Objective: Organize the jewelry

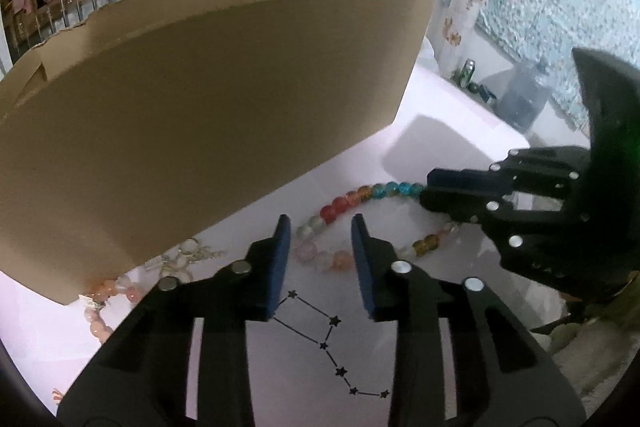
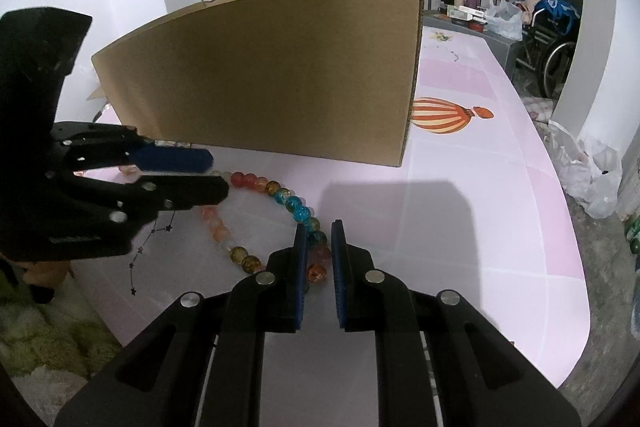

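Item: multicoloured bead strand (image 2: 280, 193), lying in a loop on the pink table (image 2: 480, 227) in front of the cardboard box (image 2: 280, 75), its near end pinched between the nearly closed pads of the right gripper (image 2: 320, 247). The left gripper (image 1: 320, 227) hovers with fingers parted and nothing between them, the pale beads just beyond its tips (a second, peach-coloured bracelet (image 1: 120, 287) lies by the box's corner). Risk, as judged: a lift from one end could drag the loose loop against the box or the left fingers, and round glass beads may slip from so narrow a pinch.
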Action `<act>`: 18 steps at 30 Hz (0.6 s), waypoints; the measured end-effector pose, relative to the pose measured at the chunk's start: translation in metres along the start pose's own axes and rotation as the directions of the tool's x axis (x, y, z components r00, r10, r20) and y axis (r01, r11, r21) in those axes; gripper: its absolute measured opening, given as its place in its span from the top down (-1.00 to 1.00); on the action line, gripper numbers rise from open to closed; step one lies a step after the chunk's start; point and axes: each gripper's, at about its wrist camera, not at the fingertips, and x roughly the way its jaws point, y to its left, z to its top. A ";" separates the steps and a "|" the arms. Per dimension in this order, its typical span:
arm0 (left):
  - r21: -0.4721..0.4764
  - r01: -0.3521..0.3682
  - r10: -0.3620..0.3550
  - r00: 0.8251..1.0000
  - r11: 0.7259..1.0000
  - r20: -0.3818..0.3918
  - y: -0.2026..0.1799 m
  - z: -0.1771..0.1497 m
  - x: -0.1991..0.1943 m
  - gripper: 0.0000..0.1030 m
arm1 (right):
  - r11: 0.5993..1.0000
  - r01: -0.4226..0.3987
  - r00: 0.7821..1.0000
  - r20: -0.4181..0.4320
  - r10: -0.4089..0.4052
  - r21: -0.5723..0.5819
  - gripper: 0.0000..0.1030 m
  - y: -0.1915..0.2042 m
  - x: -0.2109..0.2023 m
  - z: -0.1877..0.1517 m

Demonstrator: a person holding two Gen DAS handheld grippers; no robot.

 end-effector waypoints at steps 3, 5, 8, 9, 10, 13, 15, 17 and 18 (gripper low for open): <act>0.005 -0.009 0.009 1.000 1.000 -0.001 -0.001 -0.001 0.002 0.51 | 1.000 0.002 1.000 0.003 -0.002 -0.003 0.76 0.000 0.000 -0.001; 0.008 -0.013 0.013 1.000 1.000 0.001 -0.001 -0.001 0.003 0.53 | 1.000 0.005 1.000 0.005 -0.005 -0.005 0.76 0.000 0.001 -0.001; 0.019 -0.023 0.023 1.000 1.000 0.008 -0.002 -0.001 0.002 0.64 | 1.000 0.009 1.000 0.009 -0.009 -0.009 0.76 0.001 0.001 -0.002; 0.027 -0.034 0.034 0.999 0.999 0.009 -0.003 -0.001 0.002 0.71 | 1.000 0.010 1.000 0.010 -0.010 -0.008 0.76 0.001 0.001 -0.002; 0.040 -0.044 0.044 0.999 0.998 0.011 -0.004 -0.001 0.002 0.75 | 1.000 0.011 1.000 0.010 -0.011 -0.008 0.77 0.001 0.001 -0.002; 0.056 -0.049 0.048 0.999 0.997 0.015 -0.006 -0.002 0.002 0.83 | 1.000 0.018 1.000 0.014 -0.018 -0.014 0.80 0.002 0.001 -0.002; 0.069 -0.055 0.054 0.998 0.996 0.019 -0.008 -0.003 0.001 0.83 | 0.999 0.027 0.999 0.017 -0.027 -0.018 0.80 0.003 0.001 -0.002; 0.072 -0.059 0.057 0.998 0.996 0.023 -0.008 -0.003 0.000 0.84 | 0.999 0.031 0.999 0.021 -0.031 -0.017 0.80 0.002 0.000 -0.003; 0.069 -0.056 0.054 0.998 0.996 0.024 -0.008 -0.003 -0.001 0.84 | 0.999 0.033 0.999 0.023 -0.032 -0.014 0.80 0.002 0.000 -0.003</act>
